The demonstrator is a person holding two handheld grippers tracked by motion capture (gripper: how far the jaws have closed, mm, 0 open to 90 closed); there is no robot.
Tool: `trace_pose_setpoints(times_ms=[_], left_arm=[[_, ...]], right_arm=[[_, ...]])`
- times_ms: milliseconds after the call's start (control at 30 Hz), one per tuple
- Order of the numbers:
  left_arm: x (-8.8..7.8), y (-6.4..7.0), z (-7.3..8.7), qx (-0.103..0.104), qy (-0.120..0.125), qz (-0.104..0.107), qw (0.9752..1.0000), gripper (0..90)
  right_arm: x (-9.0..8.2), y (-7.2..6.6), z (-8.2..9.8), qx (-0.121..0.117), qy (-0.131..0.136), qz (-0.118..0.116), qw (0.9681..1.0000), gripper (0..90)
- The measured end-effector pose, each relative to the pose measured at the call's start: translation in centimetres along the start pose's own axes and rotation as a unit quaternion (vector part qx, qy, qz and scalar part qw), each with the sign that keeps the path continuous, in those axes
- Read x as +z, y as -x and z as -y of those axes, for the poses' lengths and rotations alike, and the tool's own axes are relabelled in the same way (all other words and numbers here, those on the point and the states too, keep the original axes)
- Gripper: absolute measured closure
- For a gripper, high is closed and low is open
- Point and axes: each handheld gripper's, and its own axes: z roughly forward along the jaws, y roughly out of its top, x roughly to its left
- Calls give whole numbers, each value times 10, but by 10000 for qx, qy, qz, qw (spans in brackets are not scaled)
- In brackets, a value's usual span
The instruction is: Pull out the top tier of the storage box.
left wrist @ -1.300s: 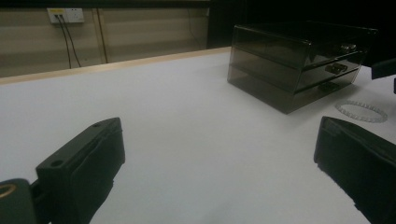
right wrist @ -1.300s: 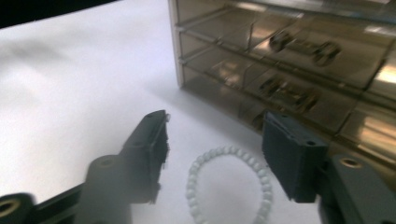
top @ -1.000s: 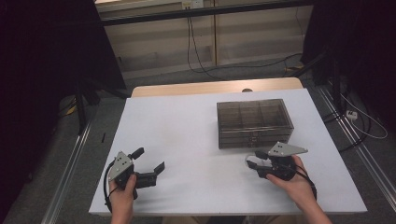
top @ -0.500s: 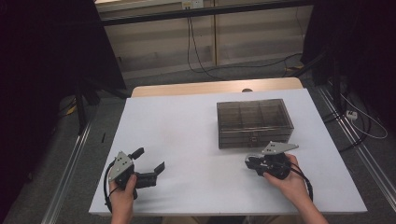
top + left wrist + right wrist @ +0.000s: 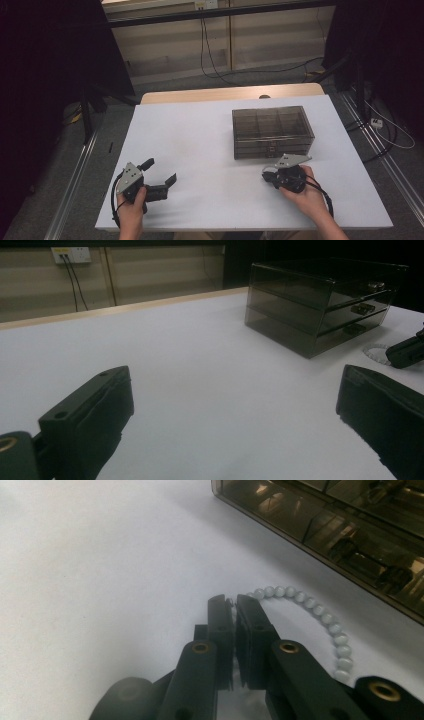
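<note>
Pinching the near side of a pale bead bracelet [image 5: 320, 614], the right gripper [image 5: 234, 600] has its jaws drawn almost together, with the string of beads caught at their tips; they have just been closing, and the bracelet is what lies between them. The rest of the loop curves away to the right of the jaws and lies flat on the white table [image 5: 200, 135], just in front of the smoky clear drawer box [image 5: 350, 525]. In the high view the right gripper [image 5: 268, 176] sits close to the box's front face, held low by the person's right hand [image 5: 305, 192].

Across the table, well apart from all this, the left gripper [image 5: 162, 172] rests near the front edge with its jaws wide apart and nothing between them; from its own view the drawer box [image 5: 320, 305] and a bit of the bracelet [image 5: 376, 352] show off to the right.

The step in hand looks like the grasp of the bracelet, seemingly made. The drawers look shut, so the next move probably calls for lifting the beads clear without letting them slip, while the free gripper comes over to pull a drawer open by its small handle.
</note>
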Motion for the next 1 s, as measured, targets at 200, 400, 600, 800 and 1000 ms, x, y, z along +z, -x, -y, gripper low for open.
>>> trace_pose_setpoints(times_ms=[200,400,600,800,1000], left_arm=[[1,1,0,2,-28,16,10000,22],[1,1,0,13,-36,8,10000,22],[0,1,0,0,-25,-11,10000,22],[0,1,0,0,-27,-8,10000,22],[1,2,0,29,-39,7,10000,22]], right_arm=[[0,1,0,87,21,-37,10000,865],[0,-1,-2,-66,-20,44,10000,865],[-9,-1,-4,2,202,-78,9998,865],[-24,-1,-9,84,577,-193,9981,866],[-34,-8,-14,154,861,-476,9950,866]])
